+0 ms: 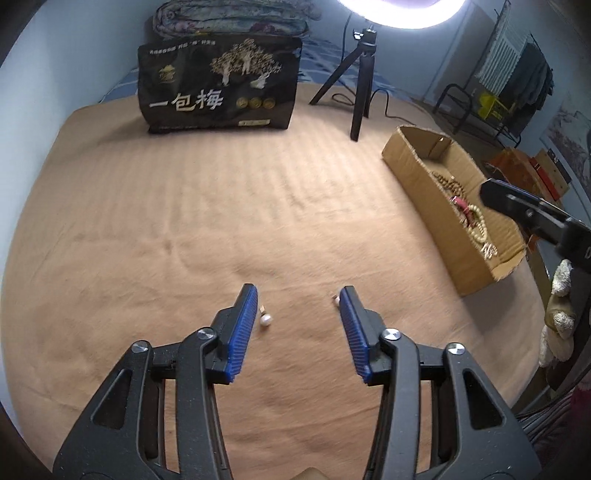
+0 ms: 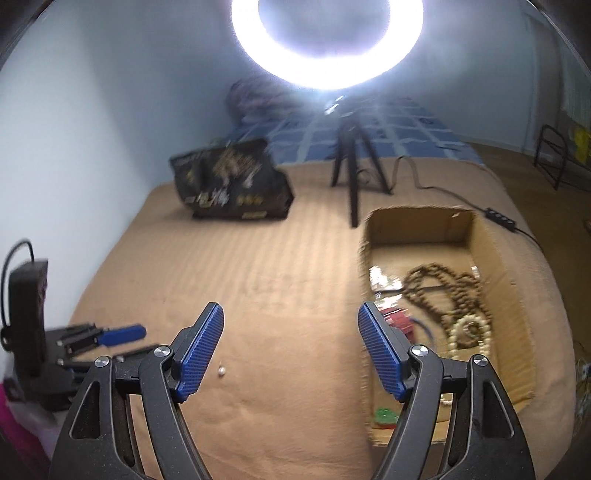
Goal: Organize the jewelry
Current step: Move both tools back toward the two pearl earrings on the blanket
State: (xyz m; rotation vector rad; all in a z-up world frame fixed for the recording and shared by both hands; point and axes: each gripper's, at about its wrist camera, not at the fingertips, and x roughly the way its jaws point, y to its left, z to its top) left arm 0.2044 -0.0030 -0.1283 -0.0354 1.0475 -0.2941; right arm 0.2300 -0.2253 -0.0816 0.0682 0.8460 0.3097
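Two small pearl earrings lie on the tan blanket [image 1: 184,221]: one [image 1: 266,319] beside the left finger of my left gripper [image 1: 298,295], the other [image 1: 335,298] touching its right finger. The left gripper is open and low over them. One pearl earring [image 2: 221,370] also shows in the right wrist view. A cardboard box [image 1: 424,173] on the right holds bead necklaces [image 2: 454,291] and bracelets [image 1: 476,225]. My right gripper [image 2: 291,314] is open and empty beside the box [image 2: 417,221], and it shows in the left wrist view [image 1: 532,218] over the box.
A black snack bag [image 1: 219,85] stands at the back of the bed. A black tripod [image 1: 364,74] with a ring light [image 2: 328,40] and its cable stand behind the box. Folded quilts [image 1: 232,18] lie at the far end. The bed edge drops off right.
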